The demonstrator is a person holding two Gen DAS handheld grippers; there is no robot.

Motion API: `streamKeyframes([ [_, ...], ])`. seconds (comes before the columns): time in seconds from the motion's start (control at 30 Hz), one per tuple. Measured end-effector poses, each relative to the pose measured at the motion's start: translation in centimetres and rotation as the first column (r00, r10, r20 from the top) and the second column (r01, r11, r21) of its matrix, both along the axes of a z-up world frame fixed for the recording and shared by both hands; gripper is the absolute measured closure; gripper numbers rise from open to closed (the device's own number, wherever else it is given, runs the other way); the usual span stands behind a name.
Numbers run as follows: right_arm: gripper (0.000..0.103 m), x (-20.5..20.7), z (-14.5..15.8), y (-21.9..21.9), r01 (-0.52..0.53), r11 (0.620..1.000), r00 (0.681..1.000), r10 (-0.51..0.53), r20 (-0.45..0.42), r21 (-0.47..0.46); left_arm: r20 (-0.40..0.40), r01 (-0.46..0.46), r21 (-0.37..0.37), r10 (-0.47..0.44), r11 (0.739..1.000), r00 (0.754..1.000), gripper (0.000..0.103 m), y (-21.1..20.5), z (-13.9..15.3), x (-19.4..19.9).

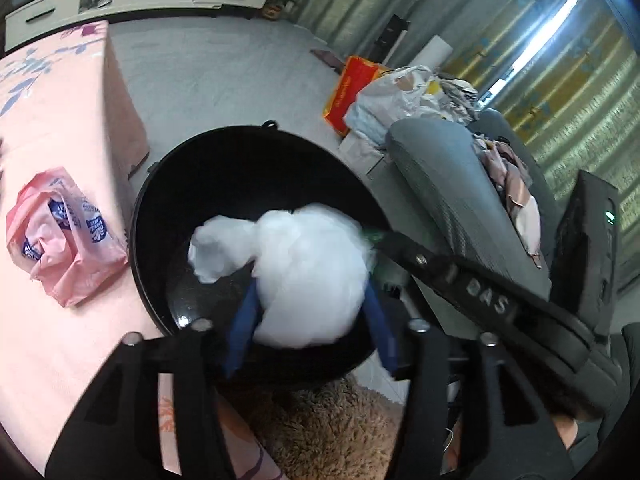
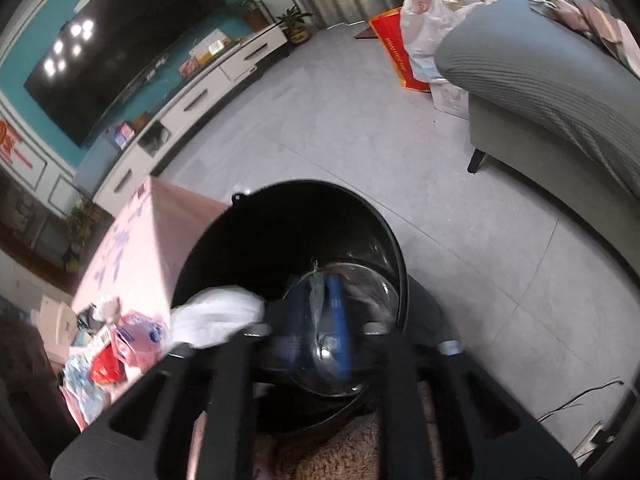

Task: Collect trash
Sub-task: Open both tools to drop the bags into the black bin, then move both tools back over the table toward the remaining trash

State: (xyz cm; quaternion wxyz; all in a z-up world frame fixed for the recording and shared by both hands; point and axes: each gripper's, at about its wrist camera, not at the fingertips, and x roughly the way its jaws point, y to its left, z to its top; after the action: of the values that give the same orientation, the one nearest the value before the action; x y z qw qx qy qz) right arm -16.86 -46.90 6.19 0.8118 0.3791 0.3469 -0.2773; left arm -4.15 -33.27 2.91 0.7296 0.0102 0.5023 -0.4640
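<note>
Right now both tools hang over the black bin, which stands on the floor against the edge of the pink tabletop. The left hand-held gripper has its blue fingers pressed on either side of a crumpled white plastic bag, holding it above the bin's mouth. The right hand-held gripper is closed on something clear, a transparent wrapper as far as I can make out, with its blue pads close together just inside the rim of the bin.

More trash waits on the tabletop: a pink plastic bag with blue print lies near the bin, and the right wrist view shows a small heap of packaging, red and pale blue pieces among it, further along the edge.

My worry is the release. The white bag is light and puffy, and part of it bulges out toward the tabletop side; let go too near the rim, it may catch there or drift onto the shaggy rug. The two tools also sit very close together over one opening, so a hasty move by either could knock the other, or tip the bin. The clear wrapper may cling to the pads instead of dropping.
</note>
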Motion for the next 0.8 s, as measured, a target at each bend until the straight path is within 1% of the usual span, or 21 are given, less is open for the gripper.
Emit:
streamKeyframes([
  [0.03, 0.054, -0.3, 0.2, -0.1, 0.006, 1.000, 1.000, -0.007, 0.019, 0.013, 0.008, 0.005, -0.010, -0.005, 1.000, 1.000, 0.038, 0.2, 0.3, -0.2],
  [0.07, 0.051, -0.5, 0.4, 0.0, 0.008, 1.000, 0.999, -0.008, 0.035, 0.013, 0.024, 0.002, -0.017, -0.002, 1.000, 1.000, 0.026, 0.6, 0.8, -0.4],
  [0.1, 0.051, -0.6, 0.7, 0.1, 0.005, 1.000, 0.999, -0.005, 0.044, 0.000, 0.037, -0.003, -0.019, 0.003, 1.000, 0.999, 0.019, 1.0, 1.2, -0.5],
  [0.13, 0.047, -0.6, 0.9, 0.3, 0.002, 1.000, 0.999, -0.001, 0.047, -0.013, 0.054, -0.009, -0.017, 0.010, 1.000, 0.999, 0.018, 1.3, 1.7, -0.6],
  [0.17, 0.041, -0.5, 1.2, 0.6, -0.001, 1.000, 0.999, 0.002, 0.047, -0.026, 0.073, -0.017, -0.009, 0.017, 1.000, 0.997, 0.014, 1.7, 2.1, -0.8],
  [0.23, 0.037, -0.4, 1.9, 1.4, -0.016, 0.997, 0.998, 0.020, 0.054, -0.073, 0.114, -0.044, 0.001, 0.043, 0.999, 0.993, 0.009, 2.8, 3.2, -1.0],
  [0.27, 0.034, -0.2, 2.1, 1.6, -0.021, 0.996, 0.998, 0.025, 0.051, -0.089, 0.125, -0.058, -0.015, 0.060, 0.998, 0.990, 0.006, 3.8, 3.8, -1.0],
  [0.33, 0.027, 0.2, 2.6, 2.4, -0.031, 0.992, 0.998, 0.037, 0.050, -0.121, 0.134, -0.079, -0.036, 0.084, 0.996, 0.987, 0.004, 5.5, 4.7, -0.8],
  [0.4, 0.023, 0.7, 3.2, 3.4, -0.055, 0.987, 0.997, 0.064, 0.053, -0.152, 0.138, -0.127, -0.047, 0.133, 0.991, 0.982, 0.003, 7.9, 5.8, -0.4],
  [0.53, 0.018, 1.7, 4.3, 5.8, -0.133, 0.964, 0.987, 0.149, 0.053, -0.232, 0.146, -0.232, -0.030, 0.234, 0.972, 0.961, 0.003, 12.4, 7.7, 0.6],
  [0.57, 0.015, 1.8, 4.5, 6.2, -0.140, 0.959, 0.986, 0.158, 0.055, -0.247, 0.148, -0.252, -0.032, 0.254, 0.967, 0.956, 0.003, 13.5, 8.3, 0.8],
  [0.6, 0.013, 1.9, 4.7, 6.7, -0.145, 0.954, 0.984, 0.166, 0.059, -0.262, 0.153, -0.284, -0.038, 0.286, 0.958, 0.946, 0.003, 15.5, 9.0, 1.2],
  [0.67, 0.010, 2.3, 5.1, 7.6, -0.157, 0.946, 0.981, 0.183, 0.067, -0.283, 0.166, -0.331, -0.039, 0.333, 0.943, 0.928, 0.003, 17.9, 10.0, 1.8],
  [0.7, 0.009, 2.6, 5.2, 8.1, -0.169, 0.943, 0.978, 0.197, 0.073, -0.288, 0.184, -0.372, -0.034, 0.372, 0.928, 0.910, 0.003, 19.9, 10.3, 2.1],
  [0.77, 0.007, 3.1, 5.4, 8.9, -0.196, 0.937, 0.971, 0.227, 0.078, -0.290, 0.219, -0.427, -0.019, 0.421, 0.904, 0.881, 0.003, 22.5, 10.7, 2.7],
  [0.8, 0.007, 3.5, 5.4, 9.4, -0.215, 0.932, 0.966, 0.247, 0.079, -0.292, 0.242, -0.471, -0.007, 0.458, 0.882, 0.855, 0.003, 24.2, 10.7, 3.0],
])
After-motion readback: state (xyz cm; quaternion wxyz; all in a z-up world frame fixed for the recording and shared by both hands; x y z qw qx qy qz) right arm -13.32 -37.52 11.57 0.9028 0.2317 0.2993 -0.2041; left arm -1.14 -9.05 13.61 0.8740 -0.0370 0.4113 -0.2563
